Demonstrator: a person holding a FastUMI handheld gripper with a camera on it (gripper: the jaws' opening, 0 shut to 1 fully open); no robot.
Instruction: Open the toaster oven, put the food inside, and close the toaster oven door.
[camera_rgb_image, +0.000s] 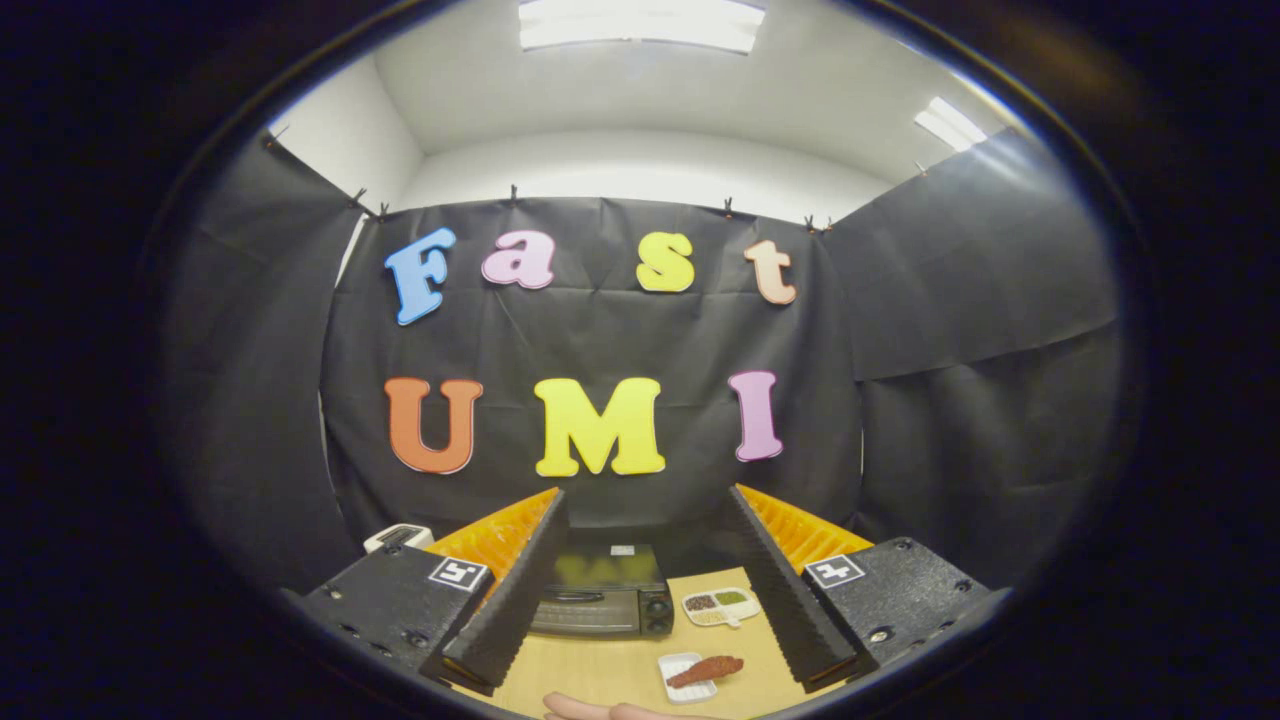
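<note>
A black toaster oven (598, 595) stands on the wooden table (610, 670) beyond my fingers, its door shut and its knobs on the right side. Nearer to me, a reddish-brown piece of food (706, 669) lies on a small white tray (683, 680), between the fingers and closer to the right one. My gripper (645, 665) is held high above the table, open wide, with nothing between its fingers.
A white divided dish (719, 605) with dark and green fillings sits right of the oven. A white appliance (398, 537) stands behind the left finger. A person's hand (610, 711) rests at the table's near edge. Black cloth walls surround the booth.
</note>
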